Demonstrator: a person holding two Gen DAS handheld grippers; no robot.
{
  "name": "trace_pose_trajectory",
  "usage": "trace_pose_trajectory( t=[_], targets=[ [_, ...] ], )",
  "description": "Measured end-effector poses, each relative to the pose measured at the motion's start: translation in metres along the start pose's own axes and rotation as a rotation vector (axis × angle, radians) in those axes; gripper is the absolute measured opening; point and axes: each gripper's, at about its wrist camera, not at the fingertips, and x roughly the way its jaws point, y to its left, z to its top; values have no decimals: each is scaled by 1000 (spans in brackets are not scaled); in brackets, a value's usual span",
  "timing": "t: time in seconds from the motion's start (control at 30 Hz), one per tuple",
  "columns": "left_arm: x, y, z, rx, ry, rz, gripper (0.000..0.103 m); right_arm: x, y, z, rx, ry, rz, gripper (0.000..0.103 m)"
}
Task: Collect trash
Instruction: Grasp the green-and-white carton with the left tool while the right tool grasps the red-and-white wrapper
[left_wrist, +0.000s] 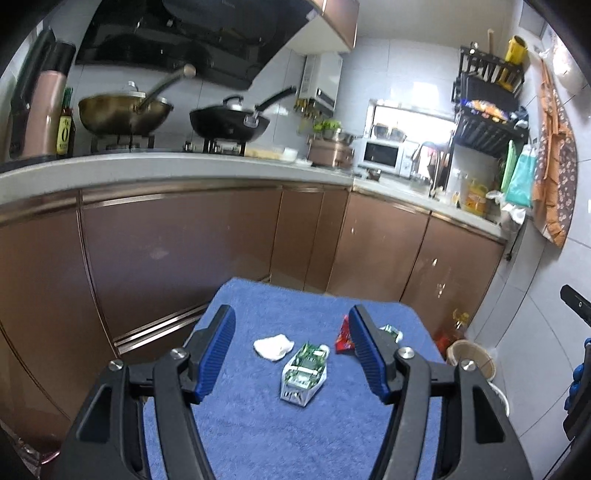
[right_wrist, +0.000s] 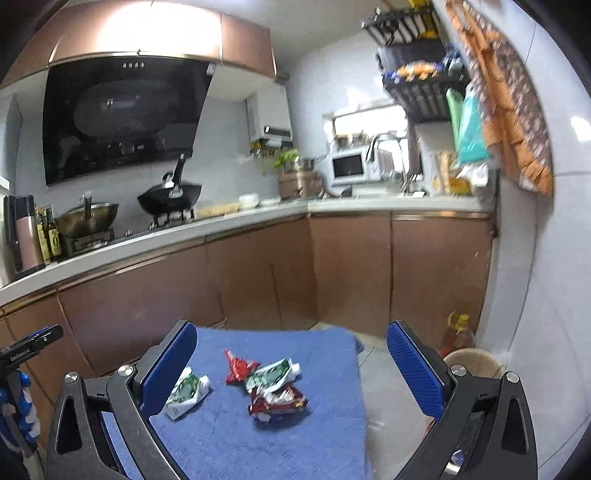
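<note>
A small table under a blue towel (left_wrist: 258, 424) carries the trash. In the left wrist view a crumpled white tissue (left_wrist: 273, 346), a green-and-white carton (left_wrist: 304, 373) and a red wrapper (left_wrist: 343, 338) lie ahead of my left gripper (left_wrist: 291, 309), which is open and empty above the towel. Another green wrapper (left_wrist: 391, 332) peeks out behind its right finger. In the right wrist view my right gripper (right_wrist: 291, 328) is open and holds nothing. Below it lie a green-and-white carton (right_wrist: 186, 393), a red wrapper (right_wrist: 238, 369), a green-and-white wrapper (right_wrist: 273, 374) and a crumpled red wrapper (right_wrist: 279, 402).
A wicker basket (right_wrist: 472, 360) stands on the floor right of the table, with an oil bottle (right_wrist: 458, 332) behind it. Brown kitchen cabinets (left_wrist: 184, 251) run close behind the table under a worktop with two woks. The tiled wall (left_wrist: 535, 332) is at the right.
</note>
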Motion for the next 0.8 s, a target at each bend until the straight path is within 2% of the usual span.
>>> trace_pose_trajectory(
  t=[0.3,0.43,0.63,0.8],
  targets=[
    [82,7,-33,-19,168,-34,62,71,-14,-30,45,176,41,103],
    [118,1,-45,14,227,-78,62,101,-23,-45,79,249,49,103],
    [169,-20,-71,94,337,-157,62,153,-39,-77,201,396,132,103],
    [205,-32,-91,168,419,-178,62,195,-53,-114,333,539,200,103]
  ],
)
